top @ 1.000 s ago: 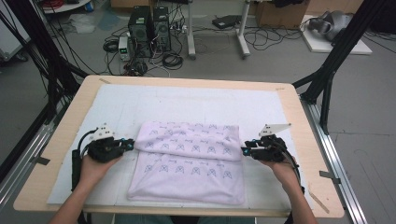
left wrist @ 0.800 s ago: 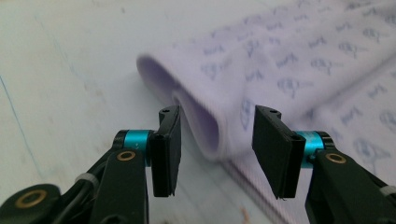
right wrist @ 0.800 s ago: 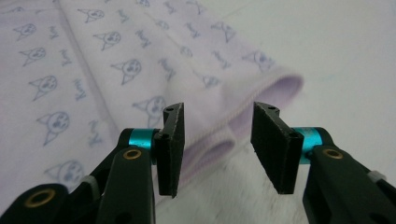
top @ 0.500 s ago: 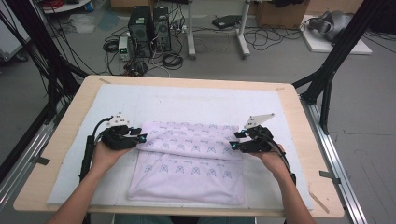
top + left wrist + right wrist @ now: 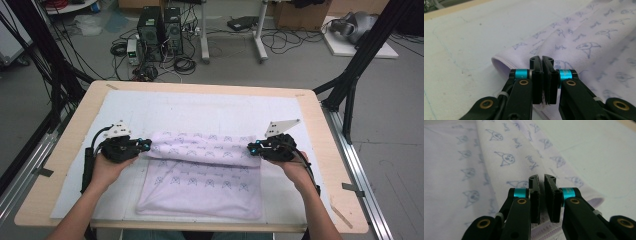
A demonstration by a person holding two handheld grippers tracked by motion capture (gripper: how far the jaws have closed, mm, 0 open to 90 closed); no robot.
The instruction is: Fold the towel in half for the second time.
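Note:
A lilac cloth (image 5: 200, 186) printed with small figures lies on the white mat (image 5: 210, 110), its far part folded over into a band. My left gripper (image 5: 146, 145) holds the left end of that band. Its jaws have just been closing and now pinch the cloth's (image 5: 586, 45) hem, as my left gripper (image 5: 541, 60) shows in its own view. My right gripper (image 5: 253, 147) holds the band's right end. Its jaws have also just been closing, and the cloth's (image 5: 474, 157) hem sits between the pads of my right gripper (image 5: 542, 178). Both ends are raised a little off the mat.
The mat covers a wooden table (image 5: 330, 165) with bare wood at its rim. Black frame poles (image 5: 360, 65) stand at the back corners. Computer towers (image 5: 160, 27) and cables lie on the floor beyond the far edge.
Both grippers have moved away from the person and risen, then shut on the ends of the cloth's folded band. The band's ends now hang lifted between them.

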